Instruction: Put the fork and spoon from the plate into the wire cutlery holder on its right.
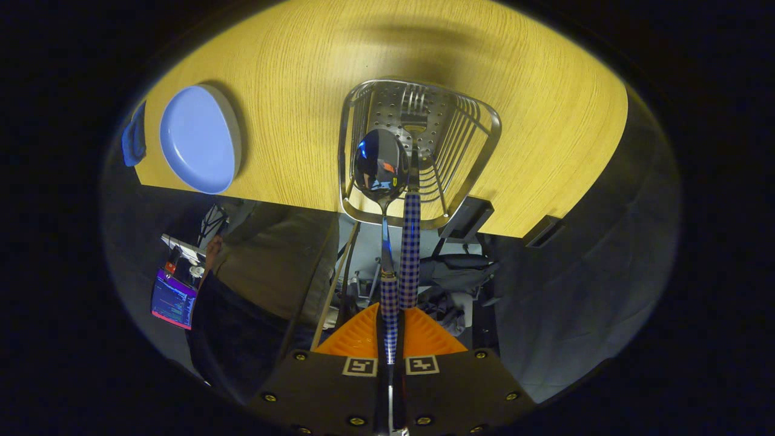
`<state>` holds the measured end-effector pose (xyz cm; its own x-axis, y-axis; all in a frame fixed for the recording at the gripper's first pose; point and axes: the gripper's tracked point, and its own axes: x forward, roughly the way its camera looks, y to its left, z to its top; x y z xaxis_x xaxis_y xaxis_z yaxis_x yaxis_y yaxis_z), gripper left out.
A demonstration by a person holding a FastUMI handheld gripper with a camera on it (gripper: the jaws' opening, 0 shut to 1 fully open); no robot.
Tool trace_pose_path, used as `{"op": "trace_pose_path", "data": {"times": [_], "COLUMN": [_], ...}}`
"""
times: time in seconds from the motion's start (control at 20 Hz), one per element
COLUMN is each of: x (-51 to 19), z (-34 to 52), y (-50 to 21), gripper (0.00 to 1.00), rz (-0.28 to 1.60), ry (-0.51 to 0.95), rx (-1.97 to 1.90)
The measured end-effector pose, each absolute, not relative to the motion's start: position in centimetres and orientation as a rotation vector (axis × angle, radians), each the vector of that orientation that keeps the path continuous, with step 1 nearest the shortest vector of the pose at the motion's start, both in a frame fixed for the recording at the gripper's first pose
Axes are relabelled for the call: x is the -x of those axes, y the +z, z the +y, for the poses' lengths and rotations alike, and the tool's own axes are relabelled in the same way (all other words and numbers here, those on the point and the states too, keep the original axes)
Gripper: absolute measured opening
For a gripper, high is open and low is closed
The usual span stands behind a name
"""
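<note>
Looking straight down over the wire cutlery holder (419,151) on the wooden desk (545,121). Jaws clamped on the checked handle of the spoon (381,165), bowl pointing down and hanging over the holder's mouth, near its left rim. Fork (411,200) already standing inside, tines resting on the perforated floor, its checked handle leaning up just beside the spoon's shaft, touching it or nearly so; hard to tell which. Blue plate (197,139) lying empty, well to the left of the holder. Only the lowering and release seemingly left. Main risk: spoon bowl catching the left rim or a wire on the way down and tipping the light holder, or skidding it toward the near desk edge, which lies just under it. Second risk: nudging the fork handle and levering it out. Letting go too high could make the spoon bounce out.
</note>
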<state>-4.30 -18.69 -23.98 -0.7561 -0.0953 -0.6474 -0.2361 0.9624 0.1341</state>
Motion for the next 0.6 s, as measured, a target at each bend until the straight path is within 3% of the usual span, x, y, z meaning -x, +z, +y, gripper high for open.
{"op": "trace_pose_path", "data": {"times": [0.6], "x": [1.1], "z": [-19.0], "y": [-25.2], "gripper": [0.03], "rz": [2.471], "ry": [0.199], "rx": [0.243]}}
